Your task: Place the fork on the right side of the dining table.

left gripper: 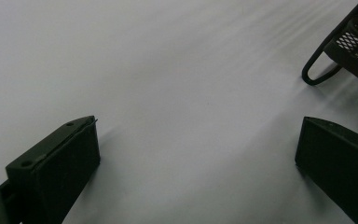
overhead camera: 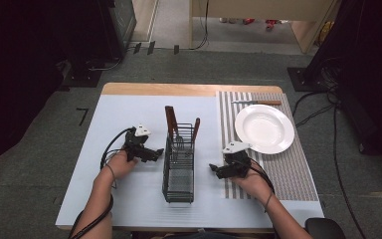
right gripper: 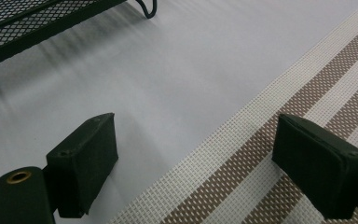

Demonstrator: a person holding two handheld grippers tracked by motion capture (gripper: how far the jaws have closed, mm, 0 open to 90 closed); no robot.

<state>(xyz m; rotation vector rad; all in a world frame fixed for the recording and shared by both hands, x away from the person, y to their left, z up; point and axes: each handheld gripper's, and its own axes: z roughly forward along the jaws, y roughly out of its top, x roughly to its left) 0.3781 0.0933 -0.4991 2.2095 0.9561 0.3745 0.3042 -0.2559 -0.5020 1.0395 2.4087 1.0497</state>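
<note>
The table (overhead camera: 129, 107) is lying under a pale sheet with a striped placemat (overhead camera: 273, 164) on its right side; on that mat a white plate (overhead camera: 264, 128) is sitting with a knife (overhead camera: 256, 102) already laid just beyond its far rim — so one piece of the setting looks to be in place. Between the two hands a black wire basket (overhead camera: 179, 169) is standing in the middle of the sheet, and utensils (overhead camera: 181, 130) with brown handles are poking up from its far end; those appear to be what is left to move to the plate. The left gripper (overhead camera: 155, 152) is hovering just beside the basket's left wall, its jaws standing wide apart with nothing between them; the right gripper (overhead camera: 214, 169) is hovering just right of the basket, over the edge of the placemat, jaws likewise spread wide and holding nothing. Neither is touching the basket or a handle yet — I judge the work to be at an early stage.
</note>
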